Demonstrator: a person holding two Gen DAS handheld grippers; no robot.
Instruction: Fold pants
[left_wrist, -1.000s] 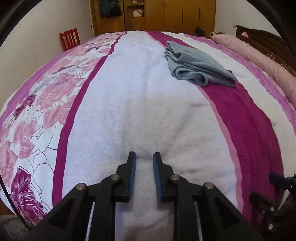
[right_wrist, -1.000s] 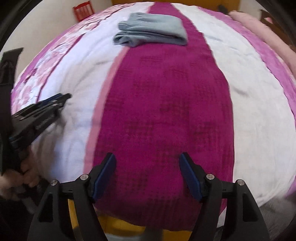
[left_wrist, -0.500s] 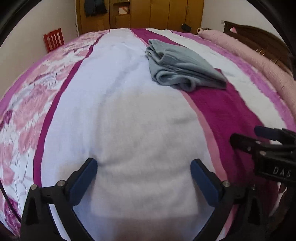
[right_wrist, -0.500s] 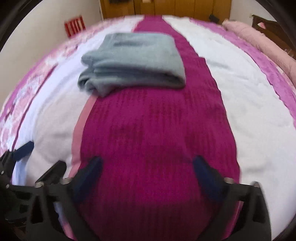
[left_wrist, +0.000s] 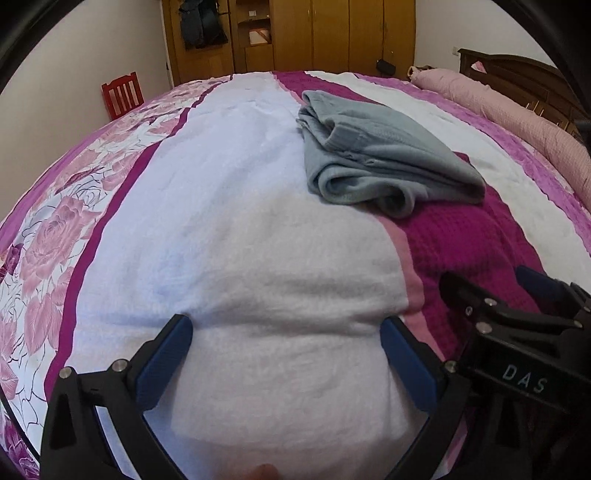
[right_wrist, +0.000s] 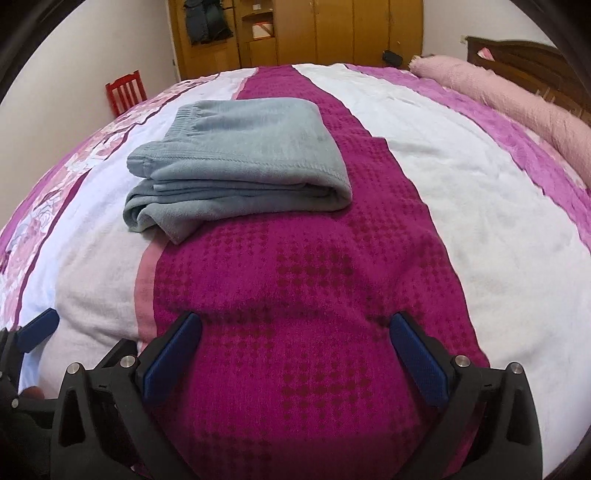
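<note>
Bedroom, seen from both wrist views: pale walls, wooden wardrobe (left_wrist: 332, 35) at the far end, wide bed filling most of each view.

Going left to right: red chair (left_wrist: 123, 94) standing by the wall; floral pink sheet (left_wrist: 48, 229) lying along the bed's left edge; striped blanket (right_wrist: 480, 206) in white and magenta covering the middle; rolled pink quilt (right_wrist: 509, 107) lying along the right side by a dark wooden headboard (left_wrist: 524, 74).

Grey pants (right_wrist: 240, 162) lying on the blanket, well apart from both tools, already folded into a thick stack, elastic waistband showing at the far left corner, loose cuffs bulging out at the near left edge.

Left gripper (left_wrist: 286, 360) hanging low over the white stripe, blue pads spread wide, pinching nothing. Right gripper (right_wrist: 295, 360) hanging over the magenta stripe, just beside the left one, likewise spread wide and empty.

Judging by the look: soft, light fleece, floppy rather than stiff, likely slumping and sliding out of square if lifted by one layer. Probably best gripping through the whole stack at two near corners, or at the firmer waistband.
</note>
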